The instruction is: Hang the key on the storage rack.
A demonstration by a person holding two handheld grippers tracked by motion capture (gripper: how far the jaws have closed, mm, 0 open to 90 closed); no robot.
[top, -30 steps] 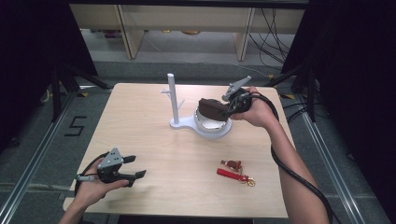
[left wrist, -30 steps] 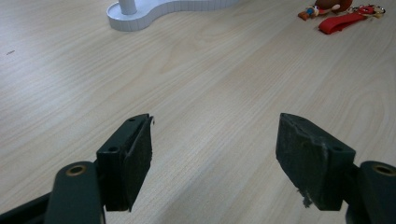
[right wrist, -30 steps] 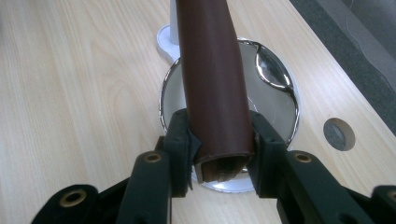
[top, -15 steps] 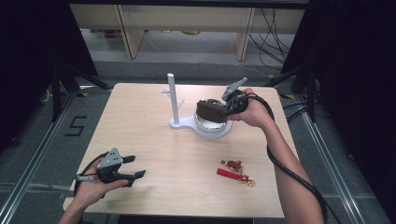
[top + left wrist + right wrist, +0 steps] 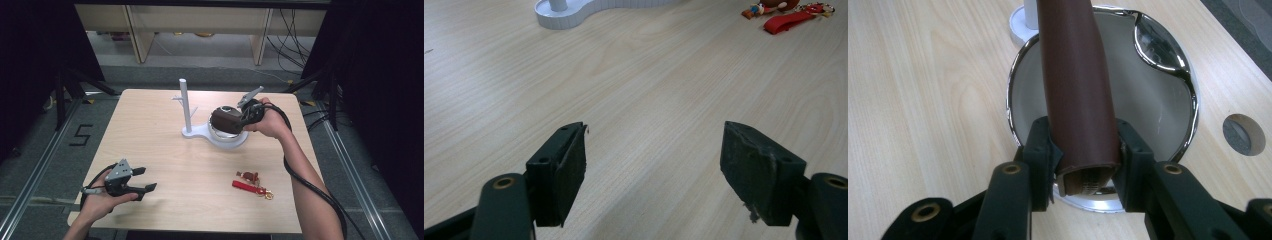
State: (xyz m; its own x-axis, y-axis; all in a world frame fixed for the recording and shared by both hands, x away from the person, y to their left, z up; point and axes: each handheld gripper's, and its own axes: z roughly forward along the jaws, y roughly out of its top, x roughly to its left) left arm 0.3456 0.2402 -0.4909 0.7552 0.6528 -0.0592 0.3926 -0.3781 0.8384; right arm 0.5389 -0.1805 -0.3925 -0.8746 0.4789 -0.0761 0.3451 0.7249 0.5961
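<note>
Pale wood bench (image 5: 165,150); right claw (image 5: 1083,150) clamped on brown wallet (image 5: 1075,85), lowered since a second ago, now just over white stand's dish (image 5: 1168,115); release likely next; left claw (image 5: 654,160) open, empty, well off from stand.

Both forearms are bare, no sleeves showing. The left gripper (image 5: 142,180) is black with a grey three-cornered plate on top and a black cable trailing behind it. The right gripper (image 5: 240,120) matches, its thick black cable looping along the forearm. The jaws are matte black, with brass-coloured rivets at their bases and scuffed pads.
</note>
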